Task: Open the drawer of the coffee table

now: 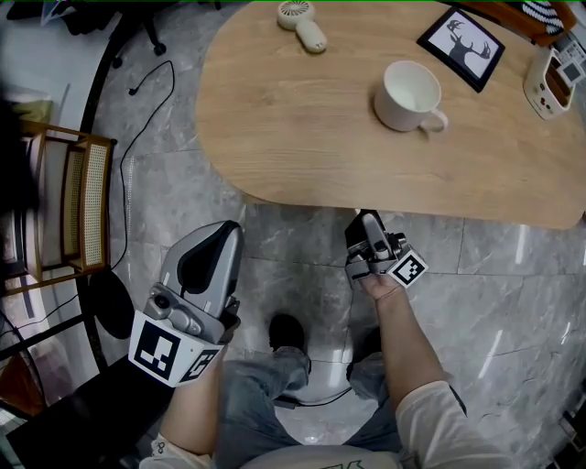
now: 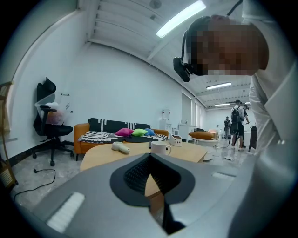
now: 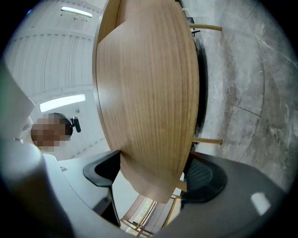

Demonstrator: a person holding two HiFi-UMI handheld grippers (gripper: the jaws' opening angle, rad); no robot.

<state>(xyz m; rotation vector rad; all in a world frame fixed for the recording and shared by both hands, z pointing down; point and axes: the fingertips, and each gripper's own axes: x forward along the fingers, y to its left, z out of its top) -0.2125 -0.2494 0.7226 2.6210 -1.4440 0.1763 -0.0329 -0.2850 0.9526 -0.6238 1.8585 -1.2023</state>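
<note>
The oval wooden coffee table (image 1: 293, 119) fills the top of the head view; its drawer is not visible there. My right gripper (image 1: 364, 222) reaches under the table's near edge. In the right gripper view a wooden lip (image 3: 149, 158) of the table's front stands between the open jaws of the right gripper (image 3: 151, 181). The dark pads (image 3: 205, 179) sit close on either side of it, and I see no firm press. My left gripper (image 1: 224, 231) hangs over the floor by the person's left knee, away from the table. In its own view the left gripper (image 2: 150, 158) is shut and empty.
A white mug (image 1: 409, 94), a small hand fan (image 1: 302, 23), a framed deer picture (image 1: 461, 48) and a white device (image 1: 549, 82) stand on the table. A wooden cane chair (image 1: 69, 206) and a black cable (image 1: 137, 119) lie at the left. An orange sofa (image 2: 93, 135) stands beyond.
</note>
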